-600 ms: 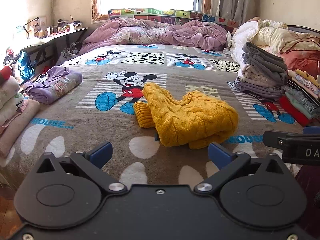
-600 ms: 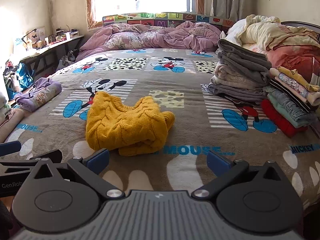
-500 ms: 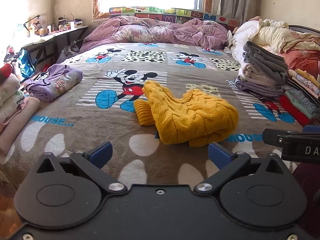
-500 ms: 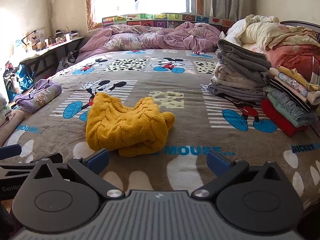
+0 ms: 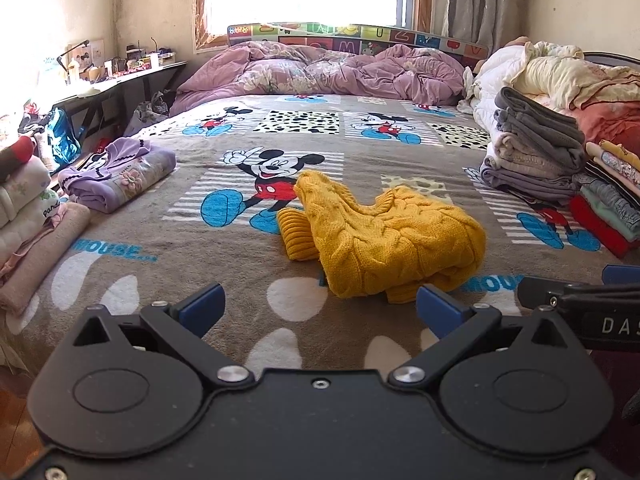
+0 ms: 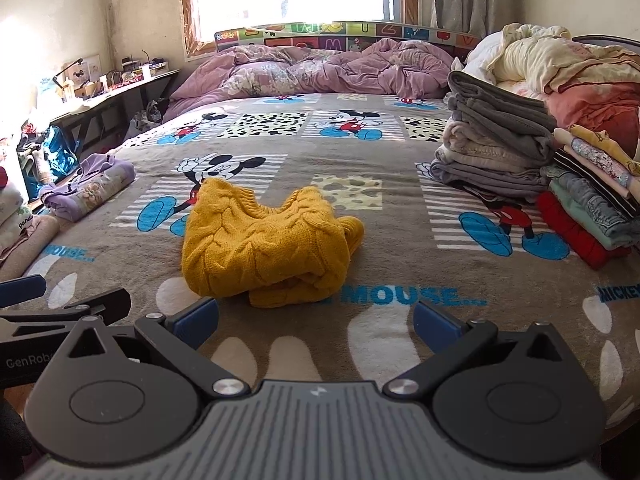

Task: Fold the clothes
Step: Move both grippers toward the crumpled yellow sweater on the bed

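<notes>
Yellow sweater [image 5: 384,240] bunched on bed [image 5: 240,280], just ahead of both grippers: right of left gripper [image 5: 318,310], left of right gripper [image 6: 316,316]; long axis crosswise; fingers wide, empty

The left tool [image 5: 319,310] is matte black plastic with two round hubs, silver screws and blue finger pads [image 5: 202,309]. The right tool [image 6: 316,322] has a grey ribbed centre and white "DAS" lettering on its side.

Mustard cable-knit sweater [image 5: 384,236] – brown blanket [image 5: 224,276] w/ Mickey prints, blue lettering; purple duvet [image 5: 320,72].
</notes>
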Demonstrator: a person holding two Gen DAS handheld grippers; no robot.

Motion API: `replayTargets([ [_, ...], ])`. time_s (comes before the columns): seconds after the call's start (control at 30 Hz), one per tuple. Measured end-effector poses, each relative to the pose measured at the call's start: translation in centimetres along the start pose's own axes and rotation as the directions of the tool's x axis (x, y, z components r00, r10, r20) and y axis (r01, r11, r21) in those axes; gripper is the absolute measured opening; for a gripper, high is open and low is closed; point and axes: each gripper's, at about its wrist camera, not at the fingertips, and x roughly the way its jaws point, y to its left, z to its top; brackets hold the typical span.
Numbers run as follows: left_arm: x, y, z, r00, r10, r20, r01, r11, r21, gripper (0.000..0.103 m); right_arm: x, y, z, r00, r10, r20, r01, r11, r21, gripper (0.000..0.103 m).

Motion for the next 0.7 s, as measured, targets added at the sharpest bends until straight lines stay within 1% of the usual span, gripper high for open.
replayTargets([
  [0.07, 0.3, -0.1, 0.0, 1.000, 0.002, -0.007, -0.001, 1.000, 0.016, 0.103, 0.2, -0.2, -0.1, 1.000, -0.001, 0.000, 0.001, 1.000, -0.001, 0.103],
  [0.13, 0.2, -0.2, -0.2, 1.000, 0.005, 0.005, -0.005, 1.000, 0.023, 0.103, 0.3, -0.3, -0.1, 1.000, 0.003, -0.003, -0.003, 1.000, 0.005, 0.103],
  [0.23, 0.1, 0.1, 0.0, 1.000, -0.022, 0.020, 0.022, 1.000, 0.006, 0.103, 0.5, -0.5, -0.1, 1.000, 0.004, -0.002, -0.004, 1.000, 0.008, 0.103],
  [0.37, -0.2, 0.4, 0.1, 0.997, -0.044, 0.063, 0.047, 0.998, -0.039, 0.103, 0.9, -0.7, -0.2, 1.000, 0.006, -0.003, -0.006, 1.000, 0.003, 0.103],
  [0.43, -0.1, 0.1, 0.0, 0.996, -0.050, 0.075, 0.052, 0.998, -0.025, 0.103, 1.3, -0.7, -0.2, 1.000, 0.014, -0.006, -0.014, 1.000, 0.000, 0.103],
  [0.5, 0.1, -0.2, 0.1, 0.997, -0.054, 0.055, 0.054, 0.999, -0.004, 0.103, 1.5, -0.8, -0.2, 1.000, 0.016, -0.005, -0.016, 1.000, -0.002, 0.103],
  [0.63, 0.7, 0.1, 0.6, 0.996, -0.081, 0.038, 0.083, 0.996, -0.040, 0.103, 1.9, -1.0, -0.2, 1.000, 0.021, -0.005, -0.021, 1.000, -0.003, 0.103],
  [0.7, 1.1, 0.0, 0.5, 0.997, -0.078, 0.021, 0.079, 0.996, -0.028, 0.103, 2.1, -1.0, -0.1, 1.000, 0.022, -0.005, -0.022, 1.000, 0.000, 0.103],
])
